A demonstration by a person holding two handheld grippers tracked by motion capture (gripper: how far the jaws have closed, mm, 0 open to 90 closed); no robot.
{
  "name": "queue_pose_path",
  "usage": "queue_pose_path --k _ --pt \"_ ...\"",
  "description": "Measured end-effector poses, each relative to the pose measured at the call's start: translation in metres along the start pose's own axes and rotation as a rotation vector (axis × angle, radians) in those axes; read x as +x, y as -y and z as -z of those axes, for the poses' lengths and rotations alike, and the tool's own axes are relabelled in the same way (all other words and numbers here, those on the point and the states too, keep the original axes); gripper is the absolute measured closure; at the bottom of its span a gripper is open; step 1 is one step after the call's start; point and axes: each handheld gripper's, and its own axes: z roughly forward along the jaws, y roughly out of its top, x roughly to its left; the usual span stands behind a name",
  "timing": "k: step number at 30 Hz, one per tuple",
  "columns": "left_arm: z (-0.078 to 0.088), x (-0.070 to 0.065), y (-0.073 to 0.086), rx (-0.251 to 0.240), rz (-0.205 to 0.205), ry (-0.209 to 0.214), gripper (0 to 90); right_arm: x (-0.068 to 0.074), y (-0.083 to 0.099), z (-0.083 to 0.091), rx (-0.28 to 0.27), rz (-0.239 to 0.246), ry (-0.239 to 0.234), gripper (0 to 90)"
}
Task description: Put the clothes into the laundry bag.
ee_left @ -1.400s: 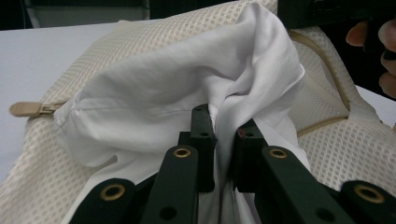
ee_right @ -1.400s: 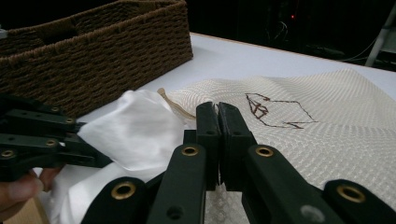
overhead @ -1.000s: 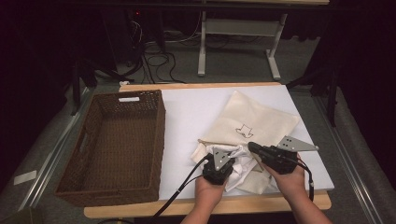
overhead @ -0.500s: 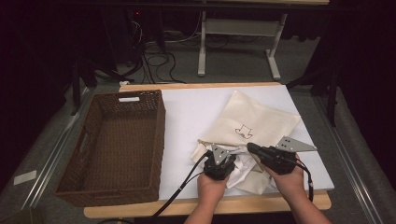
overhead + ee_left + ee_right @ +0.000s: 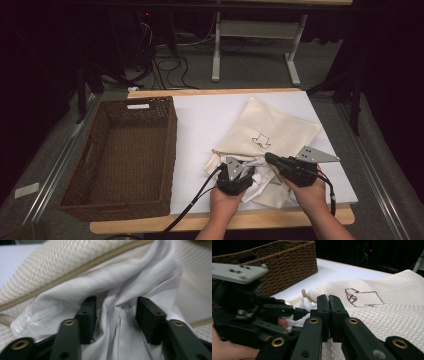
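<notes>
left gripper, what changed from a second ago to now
The left gripper has just been opening its jaws; white cloth lies bunched between them, pads no longer pinching it. Its hand shifted slightly back toward the table's near edge. The right gripper stays shut at the mesh bag's edge; bag and basket are unmoved.

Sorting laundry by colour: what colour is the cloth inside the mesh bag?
White cloth, best in the left gripper view.

Wicker basket (image 5: 122,155) on white table (image 5: 205,120)
</notes>
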Motion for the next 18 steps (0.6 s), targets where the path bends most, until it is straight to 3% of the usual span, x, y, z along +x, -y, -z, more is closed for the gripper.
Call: queue_pose_path --k 1,3,7,10,11,12,15,18 --pt "0.009 0.000 -0.001 -0.012 -0.032 0.006 38.1 0.000 0.000 0.001 0.001 -0.006 -0.001 89.2" --pt "0.018 0.000 -0.001 0.000 -0.023 0.031 31.8 0.000 0.001 0.000 0.005 -0.004 0.003 89.1" --pt "0.033 -0.001 0.005 0.010 -0.030 0.040 24.3 0.000 0.001 0.000 0.009 0.001 0.005 89.1" --pt "0.038 -0.003 0.014 0.078 -0.054 0.041 18.6 0.001 0.001 0.000 0.010 -0.001 0.007 89.1" --pt "0.037 -0.003 0.019 0.126 -0.082 0.026 18.0 0.001 0.001 0.000 0.011 -0.001 0.006 89.1" --pt "0.037 -0.003 0.019 0.126 -0.082 0.026 17.0 0.001 0.001 0.000 0.012 0.000 0.008 89.1" --pt "0.029 -0.004 0.023 0.216 -0.079 0.022 17.0 0.001 0.001 0.000 0.011 0.002 0.008 89.1" --pt "0.023 -0.006 0.025 0.253 -0.090 0.012 30.1 0.001 0.001 0.000 0.012 0.004 0.007 89.1"
